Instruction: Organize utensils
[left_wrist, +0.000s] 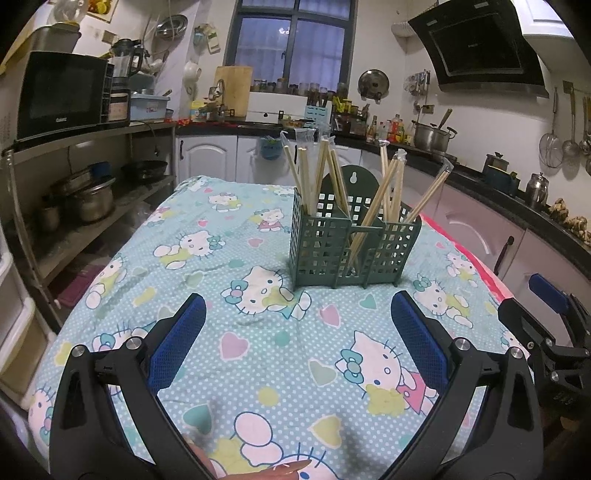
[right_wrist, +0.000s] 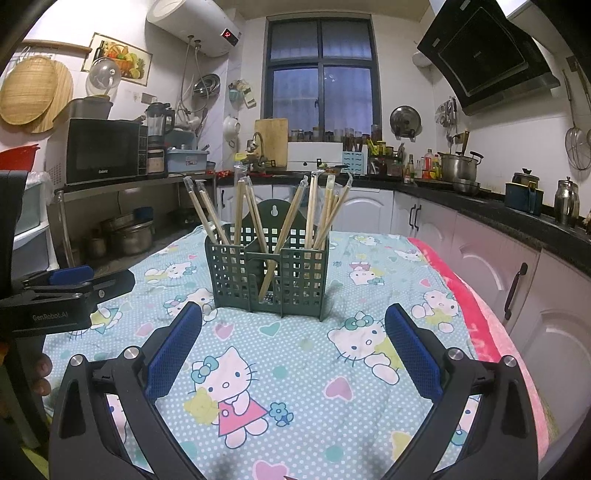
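Note:
A dark green slotted utensil holder (left_wrist: 332, 251) stands upright on the table with the cartoon-cat cloth (left_wrist: 207, 258). Several wrapped wooden chopsticks (left_wrist: 325, 173) stand in its compartments, leaning outward. The holder also shows in the right wrist view (right_wrist: 266, 273), with the chopsticks (right_wrist: 284, 218) in it. My left gripper (left_wrist: 299, 314) is open and empty, a short way in front of the holder. My right gripper (right_wrist: 293, 325) is open and empty, just in front of the holder. Each gripper shows at the edge of the other's view.
A metal shelf (left_wrist: 92, 192) with pots and a microwave (left_wrist: 62, 92) stands to the left. Kitchen counters with white cabinets (right_wrist: 498, 258) run along the back and right. A pink cloth edge (right_wrist: 472, 306) lies along the table's right side.

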